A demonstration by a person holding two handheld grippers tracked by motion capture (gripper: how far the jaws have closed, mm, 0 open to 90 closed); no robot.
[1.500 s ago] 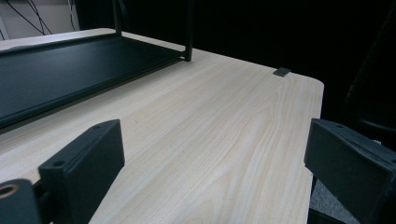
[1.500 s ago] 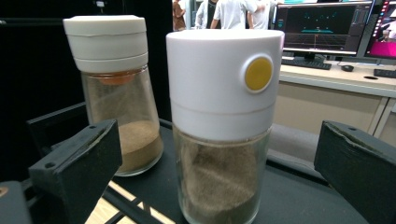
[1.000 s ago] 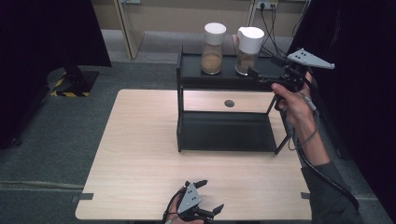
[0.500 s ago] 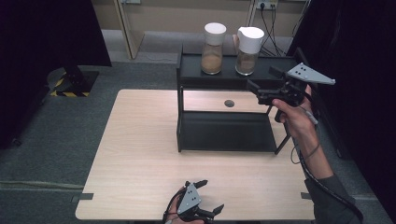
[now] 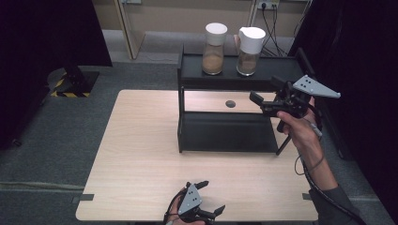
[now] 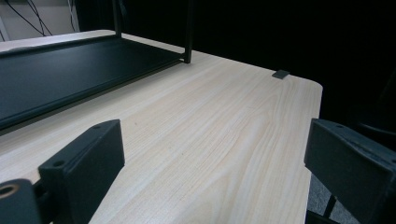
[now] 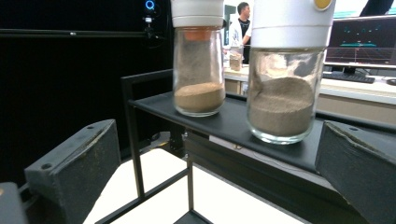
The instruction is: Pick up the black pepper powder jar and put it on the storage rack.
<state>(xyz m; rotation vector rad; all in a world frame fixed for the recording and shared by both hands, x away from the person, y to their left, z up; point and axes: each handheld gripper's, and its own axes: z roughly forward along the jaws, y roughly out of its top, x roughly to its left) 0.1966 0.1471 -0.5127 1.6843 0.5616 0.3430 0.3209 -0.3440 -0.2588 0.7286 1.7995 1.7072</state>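
Two glass jars with white lids stand on top of a black two-level rack (image 5: 187,77) at the back of the table. The left jar (image 5: 214,49) (image 7: 198,70) and the right jar (image 5: 248,51) (image 7: 285,84) each hold brown powder. My right gripper (image 5: 266,91) (image 7: 219,149) hangs open in the air at the rack's right front, short of the jars, with nothing between its jaws. My left gripper (image 5: 212,196) (image 6: 215,149) rests open low over the table's near edge, also holding nothing.
The wooden table (image 5: 141,140) has a round cable hole (image 5: 230,103) under the rack and tape marks at its corners (image 6: 280,73). The rack's lower shelf (image 6: 70,74) lies ahead of the left gripper. Dark curtains flank both sides.
My right gripper has come down and leftward from beside the rack's top right corner, toward the rack's front. The left gripper has stayed put.
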